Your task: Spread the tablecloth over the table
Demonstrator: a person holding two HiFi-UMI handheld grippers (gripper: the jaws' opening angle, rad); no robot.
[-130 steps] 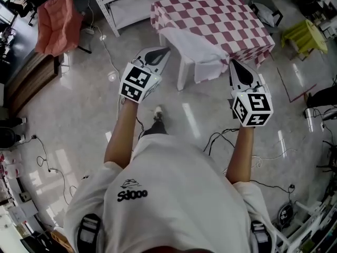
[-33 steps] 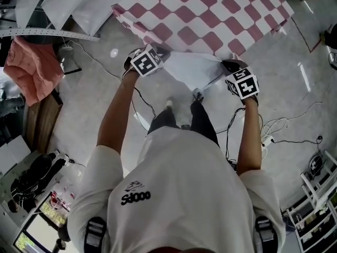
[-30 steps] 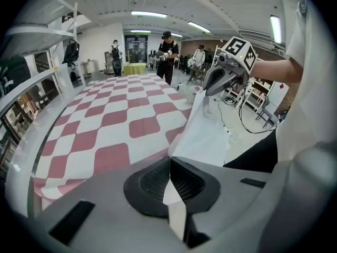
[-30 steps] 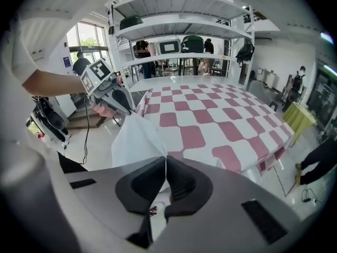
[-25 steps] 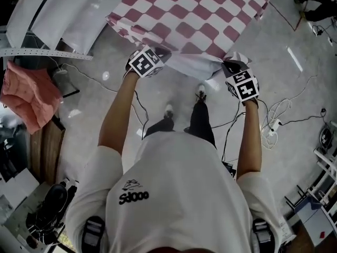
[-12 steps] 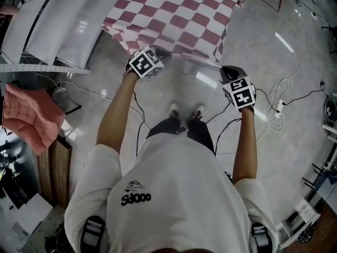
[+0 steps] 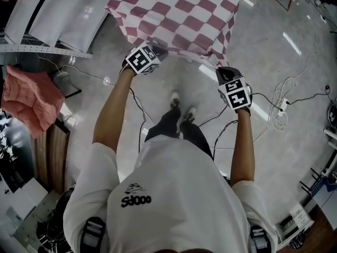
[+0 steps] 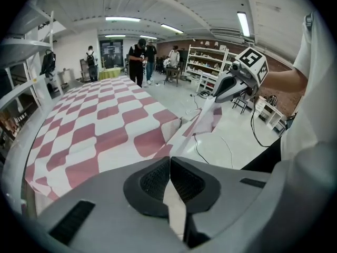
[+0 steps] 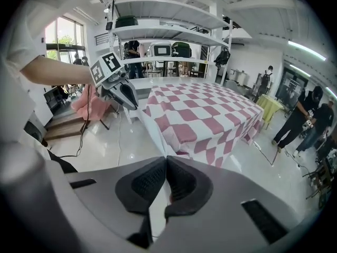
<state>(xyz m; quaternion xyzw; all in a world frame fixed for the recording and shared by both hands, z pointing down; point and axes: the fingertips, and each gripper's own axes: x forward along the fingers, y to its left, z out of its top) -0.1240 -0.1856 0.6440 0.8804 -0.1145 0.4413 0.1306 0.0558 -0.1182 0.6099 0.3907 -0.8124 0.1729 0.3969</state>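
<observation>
Scene: A person stands at the near end of a low counter, seen from overhead, with a gripper in each hand.
Tablecloth: The red-and-white checked tablecloth (image 7: 179,15) lies over the counter, checks up. It hides the counter completely. The near hem is lifted and stretched between the two grippers.
Left gripper: The left gripper (image 7: 158,50) has its fingers (image 8: 150,181) pressed together on the near left corner. A thin white strip of hem is pinched between them.
Right gripper: The right gripper (image 7: 225,70) is clamped the same way on the near right corner. Its fingers (image 9: 145,183) are closed, and the cloth runs out from the pinch towards the counter.
Why held so: Gripping both corners, hands well apart, draws the hem into a straight, taut line. That lets the whole sheet be squared up in one pull instead of bunching.
Stage: The cloth looks almost fully spread. What seems left is to set the near overhang and let go.
Risk: Pulling harder on one side would probably drag the checks crooked, or slide the far edge off the counter.
Floor: Loose cables (image 7: 279,104) lie on the pale floor (image 7: 295,157), near the person's shoes (image 7: 179,101).
</observation>
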